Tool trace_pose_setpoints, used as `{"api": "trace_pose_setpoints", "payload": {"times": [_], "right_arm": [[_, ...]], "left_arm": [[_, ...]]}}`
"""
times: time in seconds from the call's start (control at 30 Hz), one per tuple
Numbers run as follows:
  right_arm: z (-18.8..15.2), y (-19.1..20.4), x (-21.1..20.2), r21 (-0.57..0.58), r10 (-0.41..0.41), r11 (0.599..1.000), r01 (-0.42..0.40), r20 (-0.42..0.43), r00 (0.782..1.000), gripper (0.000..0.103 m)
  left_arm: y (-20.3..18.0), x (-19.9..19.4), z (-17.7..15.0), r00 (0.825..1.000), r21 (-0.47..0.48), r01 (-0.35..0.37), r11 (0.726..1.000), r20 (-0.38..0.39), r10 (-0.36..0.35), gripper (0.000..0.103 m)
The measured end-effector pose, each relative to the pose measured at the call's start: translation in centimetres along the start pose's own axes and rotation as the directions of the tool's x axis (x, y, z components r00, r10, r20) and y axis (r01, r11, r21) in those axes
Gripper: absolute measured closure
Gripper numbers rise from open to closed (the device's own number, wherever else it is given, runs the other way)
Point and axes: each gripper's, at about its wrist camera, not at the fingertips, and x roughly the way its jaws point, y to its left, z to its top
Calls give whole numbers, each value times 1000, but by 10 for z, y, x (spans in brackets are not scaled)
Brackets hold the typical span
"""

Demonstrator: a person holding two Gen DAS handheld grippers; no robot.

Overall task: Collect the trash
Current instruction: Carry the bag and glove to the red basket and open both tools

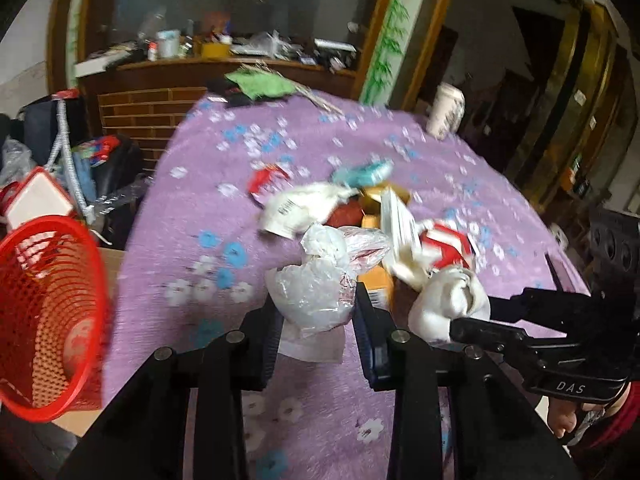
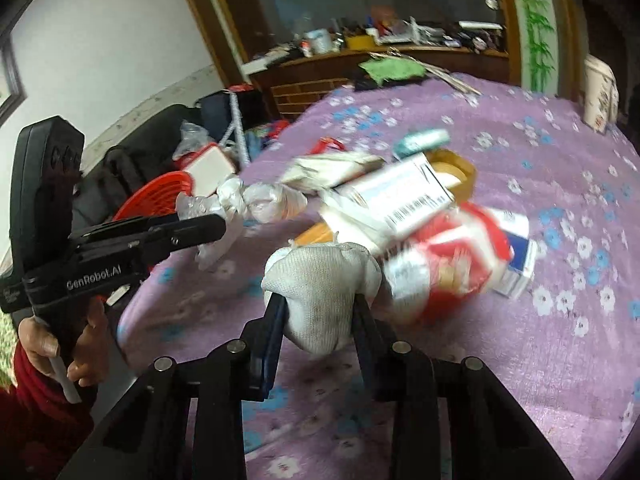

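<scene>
A heap of trash lies mid-table on the purple flowered cloth (image 1: 192, 208): a white wrapper (image 1: 296, 208), a red-and-white carton (image 1: 444, 248), a barcoded box (image 2: 400, 192) and a teal wrapper (image 1: 364, 172). My left gripper (image 1: 314, 312) is shut on a crumpled clear plastic bag (image 1: 316, 284), lifted just off the cloth; the same bag (image 2: 240, 196) shows in the right wrist view at the left gripper (image 2: 218, 224). My right gripper (image 2: 320, 308) is shut on a white cloth bundle (image 2: 320, 272), beside the carton. A red mesh basket (image 1: 48, 312) stands off the table's left edge.
A green cloth (image 1: 260, 82) and dry stalks lie at the table's far end, and a white patterned jar (image 1: 444, 112) at the far right. A cluttered wooden sideboard (image 1: 224, 64) stands behind. Bags and a white box (image 1: 36, 200) crowd the floor at left.
</scene>
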Motion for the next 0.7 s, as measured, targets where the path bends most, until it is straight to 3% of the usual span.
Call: {"api": "trace_pose_setpoints", "payload": {"times": [0.17, 0.3, 0.53, 0.63, 0.7], "right_arm": [[20, 34, 7, -91, 45, 995, -45, -4, 999, 67], [47, 70, 33, -148, 111, 982, -117, -43, 993, 67], [92, 141, 92, -208, 214, 950, -235, -119, 970, 67], [104, 171, 119, -223, 237, 938, -266, -149, 960, 65], [112, 188, 138, -237, 239, 933, -271, -157, 958, 64]], "left_arm": [[32, -37, 1, 994, -65, -88, 994, 62, 92, 71], [72, -61, -3, 975, -135, -191, 972, 92, 205, 71], [161, -90, -12, 926, -293, -334, 896, 74, 369, 70], [186, -96, -15, 905, -320, -381, 867, 65, 421, 70], [197, -96, -16, 900, -332, -390, 859, 59, 432, 70]]}}
